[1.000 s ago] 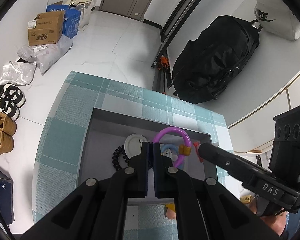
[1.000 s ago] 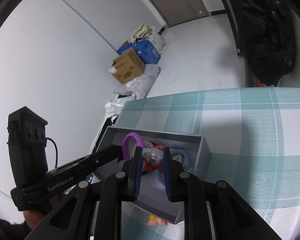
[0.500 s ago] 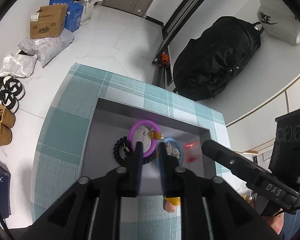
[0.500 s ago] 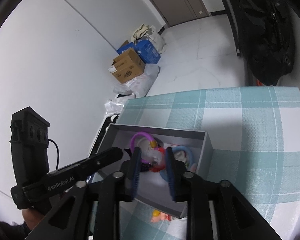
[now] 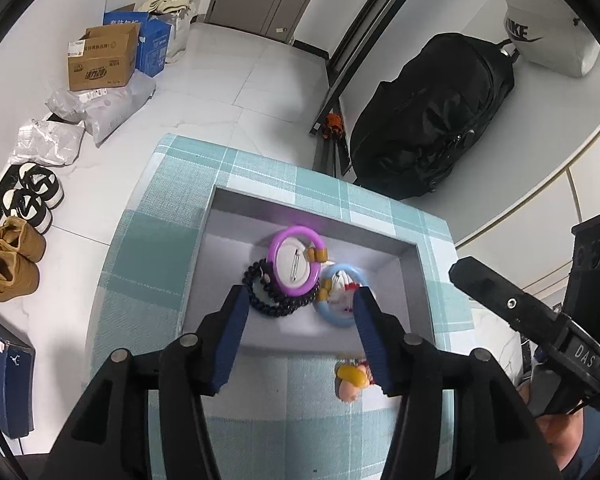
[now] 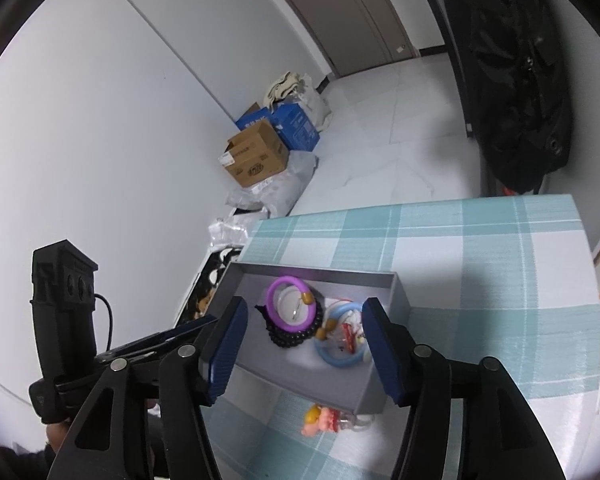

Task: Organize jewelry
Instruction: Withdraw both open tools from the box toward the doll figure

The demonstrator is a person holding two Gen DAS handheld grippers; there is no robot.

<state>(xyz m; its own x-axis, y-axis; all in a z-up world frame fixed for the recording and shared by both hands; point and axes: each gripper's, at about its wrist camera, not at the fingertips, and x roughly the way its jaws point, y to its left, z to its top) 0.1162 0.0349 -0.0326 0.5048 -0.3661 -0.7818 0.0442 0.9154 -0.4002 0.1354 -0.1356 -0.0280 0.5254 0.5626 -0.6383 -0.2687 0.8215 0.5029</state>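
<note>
A grey tray (image 5: 220,264) is sitting at the centre of the left-wrist frame, holding a purple ring (image 5: 296,262) that is lying flat over a white round badge (image 5: 294,266) and a black bead bracelet (image 5: 276,304). To its lower right a light blue ring (image 5: 340,296) is lying around a small red-and-white charm (image 5: 346,286). Below the tray's near wall, at lower centre, a small doll-like charm (image 5: 352,380) is lying on the checked cloth.
</note>
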